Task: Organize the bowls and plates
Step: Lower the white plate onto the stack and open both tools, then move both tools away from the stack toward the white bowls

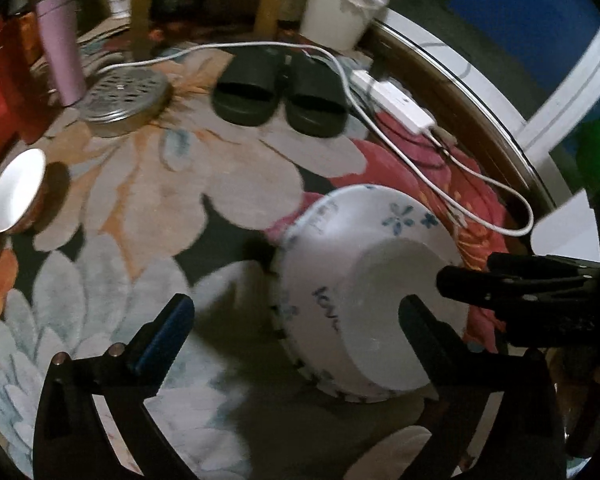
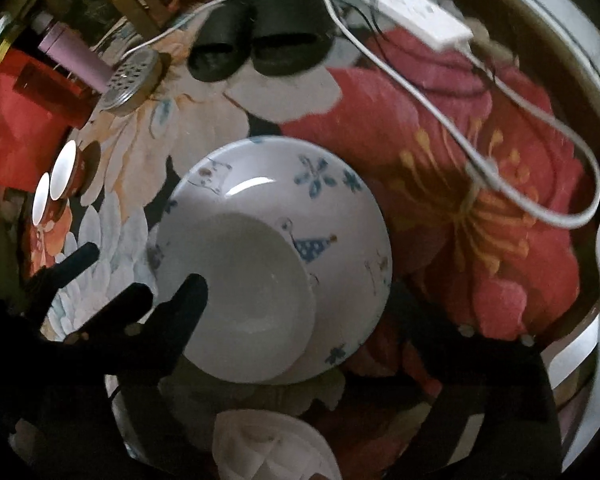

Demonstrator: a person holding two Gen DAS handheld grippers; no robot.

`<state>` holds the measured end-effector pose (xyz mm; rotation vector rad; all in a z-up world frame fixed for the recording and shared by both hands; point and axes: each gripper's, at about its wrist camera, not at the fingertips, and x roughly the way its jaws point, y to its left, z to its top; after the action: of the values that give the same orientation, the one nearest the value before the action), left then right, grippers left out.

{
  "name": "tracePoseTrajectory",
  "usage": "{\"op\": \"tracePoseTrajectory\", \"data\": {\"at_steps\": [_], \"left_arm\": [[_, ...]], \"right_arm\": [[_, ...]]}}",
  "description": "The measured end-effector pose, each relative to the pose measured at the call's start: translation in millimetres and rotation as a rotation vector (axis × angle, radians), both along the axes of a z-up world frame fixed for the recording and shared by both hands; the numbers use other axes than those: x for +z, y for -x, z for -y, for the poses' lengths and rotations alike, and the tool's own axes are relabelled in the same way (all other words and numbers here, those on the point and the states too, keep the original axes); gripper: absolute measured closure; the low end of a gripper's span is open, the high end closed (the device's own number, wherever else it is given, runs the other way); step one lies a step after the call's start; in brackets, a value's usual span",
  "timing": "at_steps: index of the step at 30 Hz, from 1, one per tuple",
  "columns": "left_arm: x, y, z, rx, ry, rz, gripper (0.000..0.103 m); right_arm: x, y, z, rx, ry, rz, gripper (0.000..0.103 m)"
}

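Floral rug (image 2: 440,152) holds two nested bowls (image 2: 276,248), two cups (image 2: 62,176), two slippers (image 2: 256,48).

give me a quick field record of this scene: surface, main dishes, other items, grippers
surface: floral rug
main dishes: plain white bowl sitting inside a larger patterned bowl
other dishes: two small cups with white insides, side by side at the left
other items: black slippers, white cable, power strip, perforated metal lid, pink tumbler
left gripper: open, fingers apart over the bowls, holding nothing
right gripper: open, holding nothing
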<state>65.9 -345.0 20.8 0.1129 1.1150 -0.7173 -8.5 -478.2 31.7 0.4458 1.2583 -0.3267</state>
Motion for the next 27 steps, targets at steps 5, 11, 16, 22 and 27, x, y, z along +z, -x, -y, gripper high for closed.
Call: {"op": "tracePoseTrajectory", "data": {"at_steps": [5, 11, 16, 22, 27], "left_arm": [[-1, -8, -22, 0.052, -0.027, 0.013, 0.001], [-6, -13, -53, 0.107, -0.044, 0.004, 0.001], [-10, -15, -76, 0.145, -0.056, -0.006, 0.001], [-14, -18, -97, 0.179, -0.068, -0.019, 0.001], [-17, -22, -113, 0.214, -0.077, -0.028, 0.001]], "right_arm": [[-1, -11, -13, 0.031, 0.017, 0.001, 0.007], [-5, -16, -30, 0.047, 0.004, -0.018, 0.006], [-5, -25, -46, 0.071, 0.006, -0.014, 0.006], [-5, -33, -61, 0.097, 0.01, -0.009, 0.006], [-8, -37, -74, 0.114, 0.002, -0.014, 0.006]]}}
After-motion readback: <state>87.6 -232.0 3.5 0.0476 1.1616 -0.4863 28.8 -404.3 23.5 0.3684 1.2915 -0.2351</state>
